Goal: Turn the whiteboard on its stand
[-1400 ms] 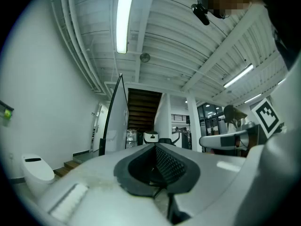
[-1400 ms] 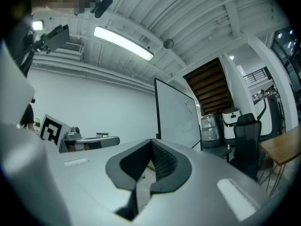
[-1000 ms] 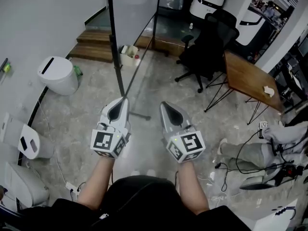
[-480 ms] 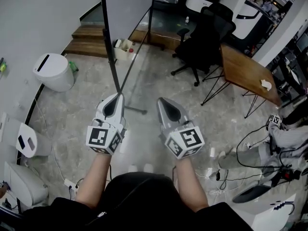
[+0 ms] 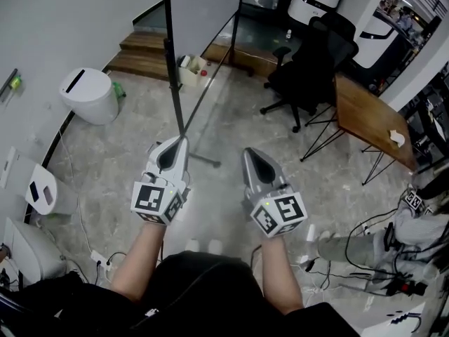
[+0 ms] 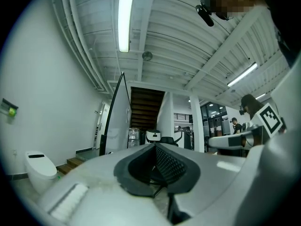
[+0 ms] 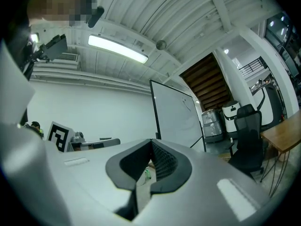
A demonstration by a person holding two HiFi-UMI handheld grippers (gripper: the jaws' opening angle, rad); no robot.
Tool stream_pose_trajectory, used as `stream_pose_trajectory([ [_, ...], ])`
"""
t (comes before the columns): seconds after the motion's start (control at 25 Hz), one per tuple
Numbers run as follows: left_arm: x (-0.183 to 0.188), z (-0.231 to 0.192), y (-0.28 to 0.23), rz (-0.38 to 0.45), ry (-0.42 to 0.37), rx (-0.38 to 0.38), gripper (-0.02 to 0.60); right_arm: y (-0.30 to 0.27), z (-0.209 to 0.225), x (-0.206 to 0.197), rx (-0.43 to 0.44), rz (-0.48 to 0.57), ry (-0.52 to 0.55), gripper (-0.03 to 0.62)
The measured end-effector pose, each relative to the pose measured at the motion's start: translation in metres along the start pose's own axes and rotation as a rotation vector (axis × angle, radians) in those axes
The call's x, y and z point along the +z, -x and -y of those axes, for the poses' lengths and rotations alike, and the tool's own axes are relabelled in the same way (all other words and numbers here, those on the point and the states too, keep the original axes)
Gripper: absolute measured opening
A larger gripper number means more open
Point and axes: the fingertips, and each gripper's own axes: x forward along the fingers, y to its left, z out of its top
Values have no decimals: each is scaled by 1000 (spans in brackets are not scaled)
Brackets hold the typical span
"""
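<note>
The whiteboard (image 5: 203, 9) stands at the top centre of the head view, its black post running down to a foot on the grey floor (image 5: 126, 160). Below it, the left gripper (image 5: 179, 143) and right gripper (image 5: 248, 153) point side by side toward the board. Both have their jaws together with nothing between them, and neither touches the board. A black chair (image 5: 309, 69) and a wooden table (image 5: 365, 114) sit at upper right, and a white bin (image 5: 90, 94) at upper left.
</note>
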Motion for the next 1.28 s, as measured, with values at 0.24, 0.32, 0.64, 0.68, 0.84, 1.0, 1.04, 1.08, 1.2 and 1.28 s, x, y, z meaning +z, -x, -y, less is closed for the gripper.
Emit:
stream_pose_trajectory([
  [0.24,-7,2,5,-16,-4,44,2,3,5,-14,33,-31,15,6],
  [0.32,-11,1,8,-21,-6,59,2,5,6,-18,46,-38,8,6],
  [0.64,-17,-1,11,-28,-10,90,2,0,7,-23,83,-55,2,6],
  [0.68,-17,-2,9,-31,-15,91,2,-3,7,-22,85,-55,4,6],
  [0.84,-19,-14,-5,-35,-40,81,3,-17,11,-20,88,-54,-2,6],
  [1.0,-25,-32,-25,-40,-29,76,2,-40,18,-24,79,-56,-2,6],
  [1.04,-24,-37,-31,-39,-25,77,3,-47,21,-24,74,-56,-1,6],
  [1.08,-24,-43,-37,-37,-22,78,2,-55,23,-24,69,-57,4,5],
  [1.2,-27,-65,-56,-33,-20,66,2,-81,30,-22,52,-51,25,6],
  [1.28,-28,-81,-70,-33,-17,53,2,-99,35,-17,40,-38,33,5],
])
